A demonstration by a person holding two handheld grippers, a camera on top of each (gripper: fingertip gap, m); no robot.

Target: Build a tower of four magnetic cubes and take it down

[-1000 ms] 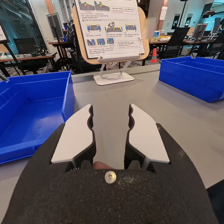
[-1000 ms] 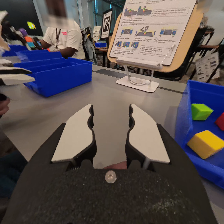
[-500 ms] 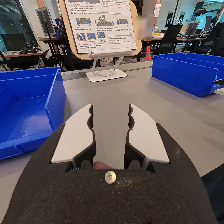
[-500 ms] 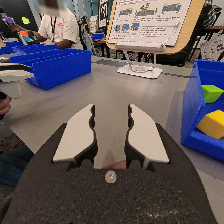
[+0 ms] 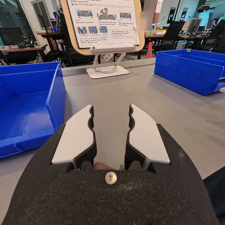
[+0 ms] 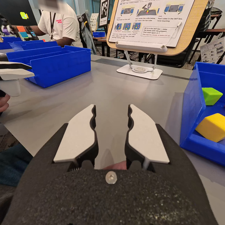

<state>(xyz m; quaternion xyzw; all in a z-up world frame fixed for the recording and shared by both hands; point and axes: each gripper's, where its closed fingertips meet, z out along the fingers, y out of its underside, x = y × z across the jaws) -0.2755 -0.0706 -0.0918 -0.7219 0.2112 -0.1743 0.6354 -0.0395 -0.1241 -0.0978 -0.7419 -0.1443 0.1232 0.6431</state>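
Observation:
In the right wrist view a green cube (image 6: 211,96) and a yellow cube (image 6: 212,127) lie in a blue bin (image 6: 192,105) at the right; a sliver of a red cube shows at the frame edge. My right gripper (image 6: 111,106) is open and empty over the grey table, left of that bin. My left gripper (image 5: 111,106) is open and empty over the table, just right of an empty blue bin (image 5: 53,104). The left gripper also shows at the left edge of the right wrist view (image 6: 15,71).
An instruction board on a white stand (image 5: 107,71) stands at the table's far middle. The right-hand blue bin (image 5: 187,74) shows in the left wrist view. The grey table (image 5: 133,97) lies between the bins. A person sits at another table with more bins behind (image 6: 60,26).
Both grippers have drawn back and shifted slightly, staying open. The right view now shows less of the cube bin's inside; the board sits higher in both views.

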